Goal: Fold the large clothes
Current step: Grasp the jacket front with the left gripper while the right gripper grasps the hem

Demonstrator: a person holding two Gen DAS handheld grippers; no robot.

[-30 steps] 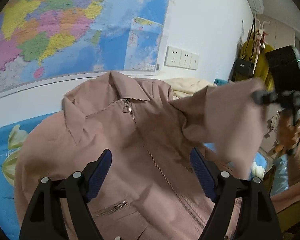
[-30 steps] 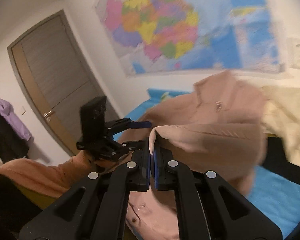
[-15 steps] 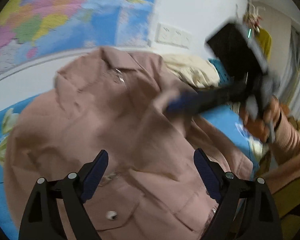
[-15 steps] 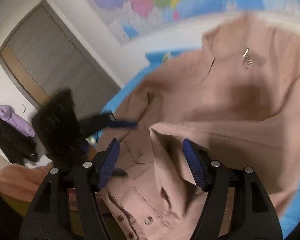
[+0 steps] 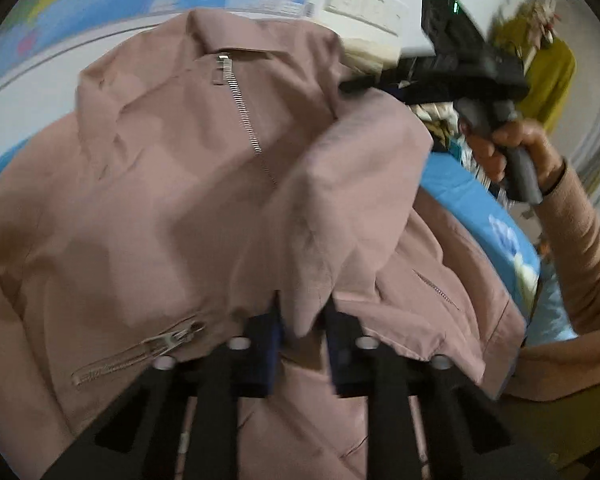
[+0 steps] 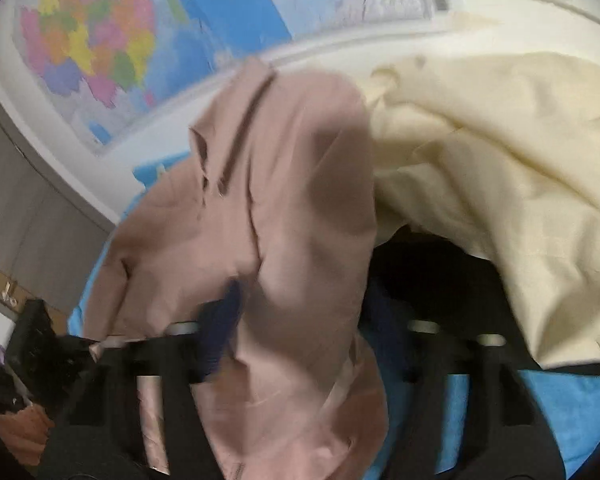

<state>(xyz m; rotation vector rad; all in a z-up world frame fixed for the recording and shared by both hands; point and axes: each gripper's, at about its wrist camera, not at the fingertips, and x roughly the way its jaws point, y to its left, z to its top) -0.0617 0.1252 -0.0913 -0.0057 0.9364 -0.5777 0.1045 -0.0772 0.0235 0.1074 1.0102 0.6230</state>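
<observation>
Left claw [image 5: 300, 334] closing on your pink jacket's [image 5: 172, 184] folded-in sleeve [image 5: 340, 216], right claw [image 6: 296, 320] closing around its shoulder; body folds remain.

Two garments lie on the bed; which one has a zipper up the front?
The dusty-pink jacket, with a collar and a silver front zipper. The cream garment bunched beside it shows no zipper.

wall map [image 6: 112, 40], wall sockets [image 5: 364, 0], cream cloth [image 6: 500, 168], blue bedsheet [image 5: 460, 188].
</observation>
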